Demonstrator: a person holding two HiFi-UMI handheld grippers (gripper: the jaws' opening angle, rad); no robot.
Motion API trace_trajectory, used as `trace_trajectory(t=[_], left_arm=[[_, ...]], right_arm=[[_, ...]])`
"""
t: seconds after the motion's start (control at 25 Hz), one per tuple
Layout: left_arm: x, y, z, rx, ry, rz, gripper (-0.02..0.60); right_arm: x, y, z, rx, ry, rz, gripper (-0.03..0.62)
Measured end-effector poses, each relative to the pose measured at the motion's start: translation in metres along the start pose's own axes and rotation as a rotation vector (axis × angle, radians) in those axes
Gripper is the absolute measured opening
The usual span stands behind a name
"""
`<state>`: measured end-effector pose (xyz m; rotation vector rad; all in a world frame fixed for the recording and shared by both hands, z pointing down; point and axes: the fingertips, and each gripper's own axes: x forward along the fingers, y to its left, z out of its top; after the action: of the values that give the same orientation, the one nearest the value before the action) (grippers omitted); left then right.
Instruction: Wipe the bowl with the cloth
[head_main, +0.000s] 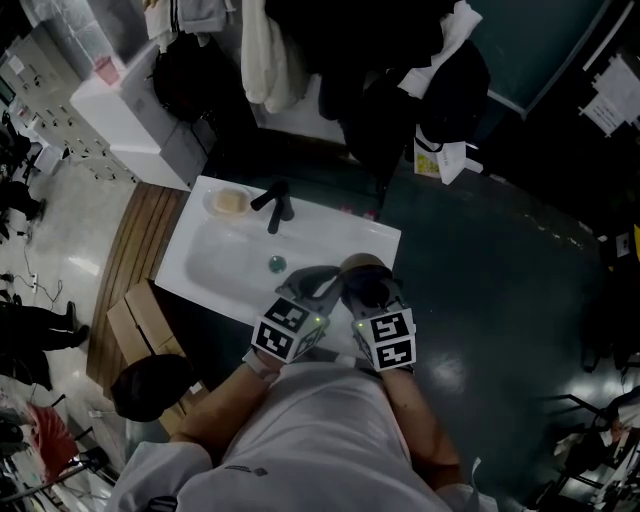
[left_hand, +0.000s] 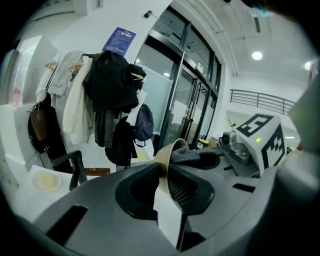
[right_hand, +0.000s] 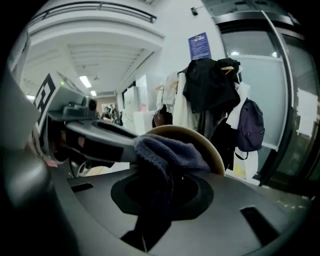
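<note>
Sink duty: over the near right corner of the white counter (head_main: 375, 238), with the basin (head_main: 225, 268) and its black tap (head_main: 275, 206) off to the left, I work with both claws close together.

My left claw (left_hand: 168, 192) is clamped on the wall of the bowl (left_hand: 170, 150), one jaw inside and one outside, with the rim pinched edge-on between them. The bowl is tan and thin-walled. It appears to be held up off the counter and tipped so its mouth faces right, toward my other claw.

My right claw (right_hand: 159, 197) is closed on the cloth (right_hand: 167, 152), a dark grey knitted wad. It bulges past the jaws and sits in the bowl's hollow, touching the inside.

I judge the bowl light and stiff, with a smooth wall that could slide or twist in a rim pinch. The hold should sit deep on the wall, not at the lip. Wiping pressure is best aimed back toward the left jaws, so it does not lever the bowl out of them.

The cloth looks soft and yielding and will not slip easily. It is best gripped in a bunch, with a wad left free ahead of the jaws so that fabric, not claw, meets the bowl.
</note>
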<state>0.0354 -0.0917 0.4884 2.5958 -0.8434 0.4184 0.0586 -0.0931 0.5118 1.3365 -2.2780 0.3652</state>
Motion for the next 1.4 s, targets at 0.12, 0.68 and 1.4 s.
trace_trajectory(t=[0.12,0.68,1.4], left_arm=[[0.001,0.003,-0.002,0.002,0.008,0.007,0.048],[0.004,0.014,-0.013,-0.024,0.051,0.028,0.048],[0.008,-0.005,-0.011,-0.050,0.030,-0.076,0.052]], right_arm=[[0.004,0.004,-0.011,-0.106,0.079,0.007,0.084],[0.005,0.002,-0.032,-0.610,0.328,-0.095,0.084],[-0.009,-0.024,0.003,-0.076,0.004,-0.121,0.084]])
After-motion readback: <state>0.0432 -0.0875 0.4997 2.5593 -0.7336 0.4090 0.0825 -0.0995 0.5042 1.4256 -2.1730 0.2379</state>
